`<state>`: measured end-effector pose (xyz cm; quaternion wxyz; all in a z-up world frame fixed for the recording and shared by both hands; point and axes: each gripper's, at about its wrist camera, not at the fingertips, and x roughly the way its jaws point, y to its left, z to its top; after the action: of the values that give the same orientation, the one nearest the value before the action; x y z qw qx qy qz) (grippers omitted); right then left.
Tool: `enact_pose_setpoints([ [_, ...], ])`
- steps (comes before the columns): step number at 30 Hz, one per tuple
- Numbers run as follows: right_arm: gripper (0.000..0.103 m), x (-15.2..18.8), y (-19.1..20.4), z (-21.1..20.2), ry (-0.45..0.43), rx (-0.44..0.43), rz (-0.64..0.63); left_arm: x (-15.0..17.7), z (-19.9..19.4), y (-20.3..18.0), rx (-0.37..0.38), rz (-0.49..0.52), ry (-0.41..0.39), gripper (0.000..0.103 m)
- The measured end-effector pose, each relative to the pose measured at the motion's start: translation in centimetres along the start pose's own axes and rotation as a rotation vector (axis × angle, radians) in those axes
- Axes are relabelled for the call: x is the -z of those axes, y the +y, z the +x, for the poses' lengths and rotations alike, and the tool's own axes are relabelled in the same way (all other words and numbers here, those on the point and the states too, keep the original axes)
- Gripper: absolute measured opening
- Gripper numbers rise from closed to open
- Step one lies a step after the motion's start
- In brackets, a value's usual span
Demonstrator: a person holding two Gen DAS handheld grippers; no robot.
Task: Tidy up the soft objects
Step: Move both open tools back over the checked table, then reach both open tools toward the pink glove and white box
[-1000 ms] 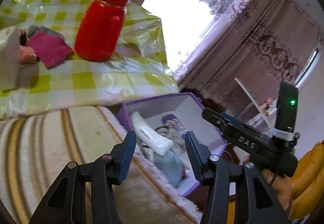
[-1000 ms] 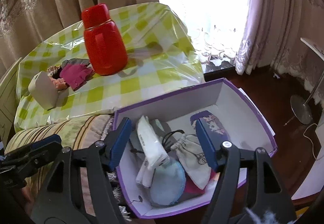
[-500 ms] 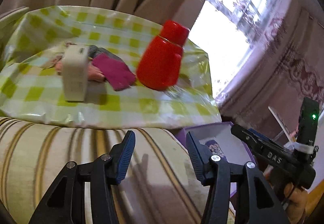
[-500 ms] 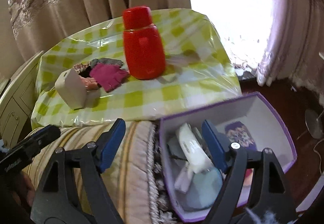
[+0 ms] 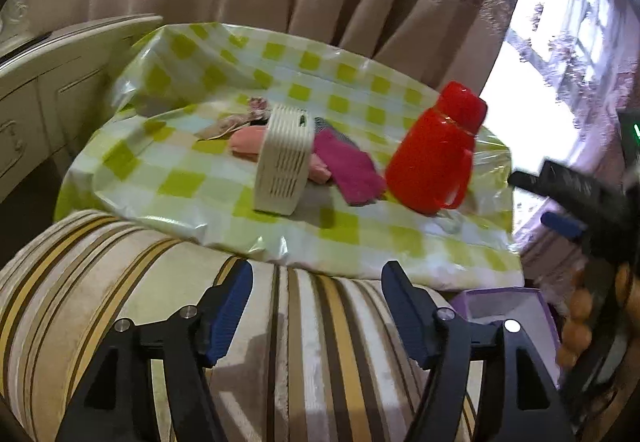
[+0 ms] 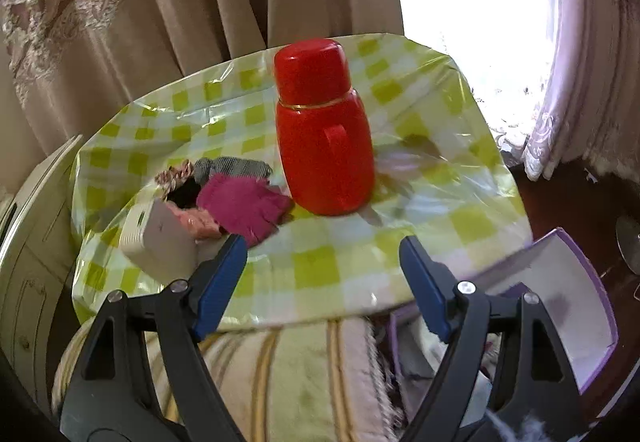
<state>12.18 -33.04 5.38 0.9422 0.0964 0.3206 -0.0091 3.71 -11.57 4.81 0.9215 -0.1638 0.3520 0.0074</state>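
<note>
1. Curtained room, bright window at about 1 o'clock, and a small table [image 6: 320, 266] under a glossy yellow-green checked cover, with a striped cushion [image 5: 120, 282] pushed up against its near edge.

2. The soft stuff left to sort is bunched on the table: a magenta glove [image 6: 244, 208], a grey knit piece [image 6: 232, 167] behind it, a pink cloth [image 5: 244, 140] and a floral scrap [image 5: 258, 105]. They sit at roughly 10 o'clock from the red flask [image 6: 324, 130], close beside it, so I'd guess that pile is the next target.

3. The purple box [image 6: 576, 298] sits low at 4 o'clock in the right view, off the table edge and below it. Looks like the drop-off bin; its contents are mostly hidden behind the gripper arm here.

4. Left gripper [image 5: 316, 306]: jaws apart with nothing between them, and they've just been spreading wider. Right gripper [image 6: 322, 278]: also apart and empty, though its widening has levelled off. Both seem pre-opened for a grab.

5. View differences: the left view shows the ribbed front of the white slatted box [image 5: 284, 162], which partly covers the pink cloth. The right view shows that box's plain side, the flask's handle and the purple box's open inside.
</note>
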Motion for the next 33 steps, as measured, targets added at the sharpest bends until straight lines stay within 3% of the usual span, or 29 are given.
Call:
enact_pose_setpoints([
  [3, 0.081, -1.5, 1.2, 1.5, 0.012, -0.013, 0.033, 0.6, 1.2, -0.4, -0.014, -0.017, 0.059, 0.068],
  [7, 0.081, -3.2, 2.6, 2.0, -0.021, -0.033, 0.082, 1.5, 3.6, -1.2, 0.028, -0.050, 0.151, 0.068],
  [11, 0.081, -4.4, 3.4, 2.2, -0.046, -0.046, 0.167, 1.6, 4.8, -2.7, 0.059, -0.072, 0.157, 0.068],
  [15, 0.081, -5.0, 3.4, 2.2, -0.072, -0.009, 0.195, 1.4, 5.7, -2.2, 0.121, -0.179, 0.182, 0.049],
  [17, 0.081, -5.0, 2.5, 2.0, -0.090, 0.004, 0.243, 1.2, 6.0, -2.2, 0.098, -0.197, 0.176, 0.048],
  [21, 0.081, -4.6, 1.2, 2.2, -0.091, 0.042, 0.297, -0.4, 6.1, -0.3, 0.051, -0.244, 0.135, 0.051],
  [23, 0.083, -4.0, 1.7, 2.1, -0.093, 0.100, 0.176, -1.2, 6.5, 1.3, 0.022, -0.328, 0.128, 0.060],
  [25, 0.083, -2.8, 1.3, 2.5, -0.088, 0.116, 0.162, -0.6, 7.0, 1.8, 0.083, -0.425, 0.135, 0.072],
  [27, 0.083, -1.3, -1.1, 3.6, -0.042, 0.014, 0.342, -0.3, 7.0, 0.9, 0.089, -0.389, 0.107, 0.074],
  [29, 0.083, -0.7, -3.0, 4.2, -0.020, -0.021, 0.489, -0.2, 7.4, 0.3, 0.143, -0.375, 0.117, 0.074],
  [33, 0.083, -0.9, -3.9, 2.4, -0.116, 0.012, 0.545, -0.3, 8.2, -0.9, 0.151, -0.377, 0.140, 0.074],
])
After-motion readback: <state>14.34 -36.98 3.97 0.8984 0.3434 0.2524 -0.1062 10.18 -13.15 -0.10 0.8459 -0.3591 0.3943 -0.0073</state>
